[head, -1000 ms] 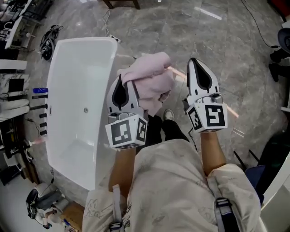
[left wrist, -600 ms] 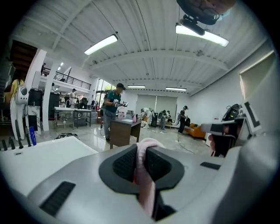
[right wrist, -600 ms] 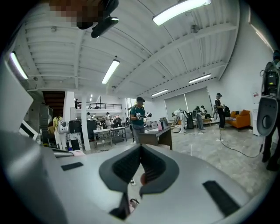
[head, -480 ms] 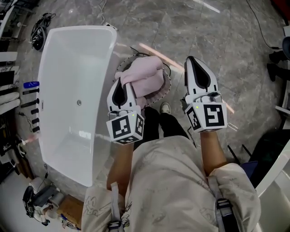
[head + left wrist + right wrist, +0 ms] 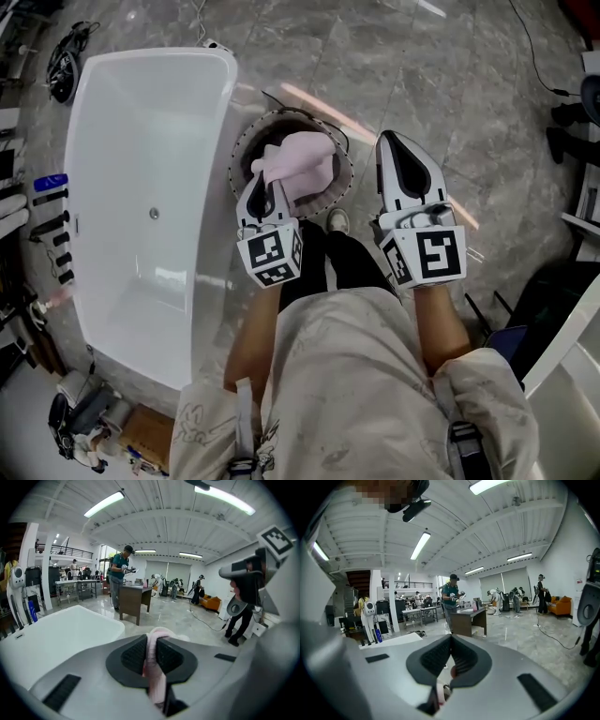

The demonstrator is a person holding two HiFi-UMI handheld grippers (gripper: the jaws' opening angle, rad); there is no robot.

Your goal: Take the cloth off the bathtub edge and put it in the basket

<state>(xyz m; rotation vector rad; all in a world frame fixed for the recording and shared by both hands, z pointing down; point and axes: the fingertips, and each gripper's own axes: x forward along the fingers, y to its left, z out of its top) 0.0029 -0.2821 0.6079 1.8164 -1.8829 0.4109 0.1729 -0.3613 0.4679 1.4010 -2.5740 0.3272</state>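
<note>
The pink cloth (image 5: 305,159) lies bunched inside the round dark basket (image 5: 345,180), which stands on the floor beside the white bathtub (image 5: 217,187). My left gripper (image 5: 266,187) hangs over the basket's near rim, shut on a fold of the cloth. In the left gripper view the pink fold (image 5: 154,667) is pinched between the black pads (image 5: 131,654). My right gripper (image 5: 401,150) hovers over the floor to the right of the basket. Its jaws are shut with nothing between them (image 5: 451,640).
The person's shoe (image 5: 337,221) and dark trouser legs are just in front of the basket. Bottles and fittings (image 5: 49,183) line the tub's far side. A cable (image 5: 539,66) runs over the marble floor at the right. A desk (image 5: 133,599) and people stand farther off.
My left gripper has come down and toward the basket with the cloth. The cloth, held up above the tub's edge a second ago, now rests inside the basket. My right gripper has barely moved.
</note>
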